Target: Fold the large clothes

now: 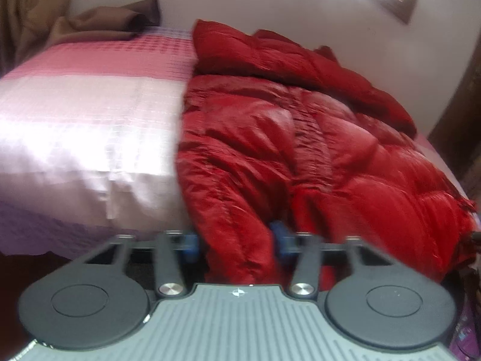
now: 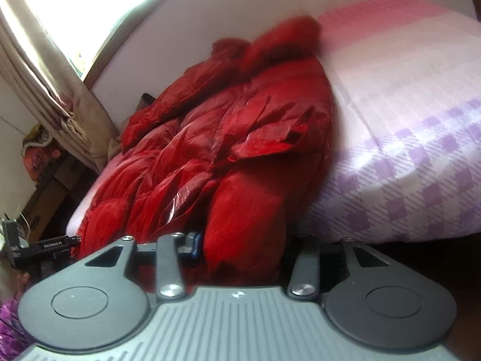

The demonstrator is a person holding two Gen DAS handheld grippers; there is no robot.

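Observation:
A shiny red puffer jacket [image 1: 300, 138] lies on a bed with a pink and lilac checked cover [image 1: 90, 114]. Its hem hangs over the near bed edge. My left gripper [image 1: 236, 240] is shut on the hem, with red fabric bunched between its blue fingertips [image 1: 189, 245]. In the right wrist view the jacket [image 2: 225, 138] lies with a sleeve folded across it and a furry collar at the far end. My right gripper [image 2: 240, 245] is shut on another part of the hem; its right fingertip is hidden by fabric. The left gripper [image 2: 45, 245] shows at the left edge.
A brown cloth [image 1: 114, 18] lies at the bed's far end by the white wall. Beige curtains [image 2: 45, 69] hang by a bright window on the left of the right wrist view, with clutter [image 2: 39, 150] below. The bed cover [image 2: 405, 138] stretches right of the jacket.

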